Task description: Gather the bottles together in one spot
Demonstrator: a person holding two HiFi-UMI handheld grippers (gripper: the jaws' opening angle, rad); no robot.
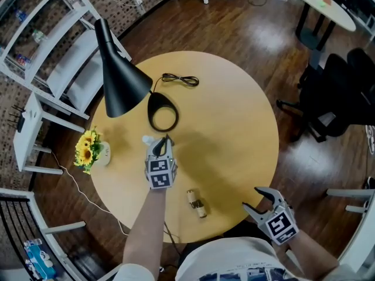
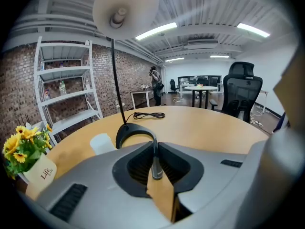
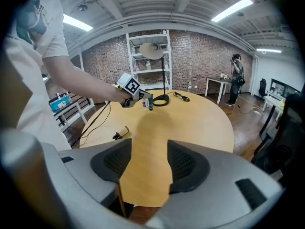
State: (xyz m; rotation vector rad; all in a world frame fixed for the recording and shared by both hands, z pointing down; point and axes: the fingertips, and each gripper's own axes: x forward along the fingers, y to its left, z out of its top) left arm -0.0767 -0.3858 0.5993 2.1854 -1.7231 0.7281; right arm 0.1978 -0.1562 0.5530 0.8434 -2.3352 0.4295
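Holding left gripper [image 1: 163, 144] jaws together, empty, tips just beside white bottle [image 1: 149, 140] | right gripper [image 1: 252, 199] jaws apart, empty, at table [image 1: 234, 127] edge | brown bottle [image 1: 197, 204] lying flat between them

The table [image 1: 234, 127] is smooth matt wood, the lamp [image 1: 120, 81] matt black, the floor [image 1: 246, 28] glossy planks

Round table [image 1: 234, 133]: lamp [image 1: 120, 81], cable [image 1: 180, 79], sunflower pot [image 1: 94, 151], lying bottle [image 1: 197, 204]

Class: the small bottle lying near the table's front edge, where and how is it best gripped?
Take the small bottle across its mid-body, from above, jaws spanning its narrow width. It lies on its side on the table, so probably only its flanks offer a grip.
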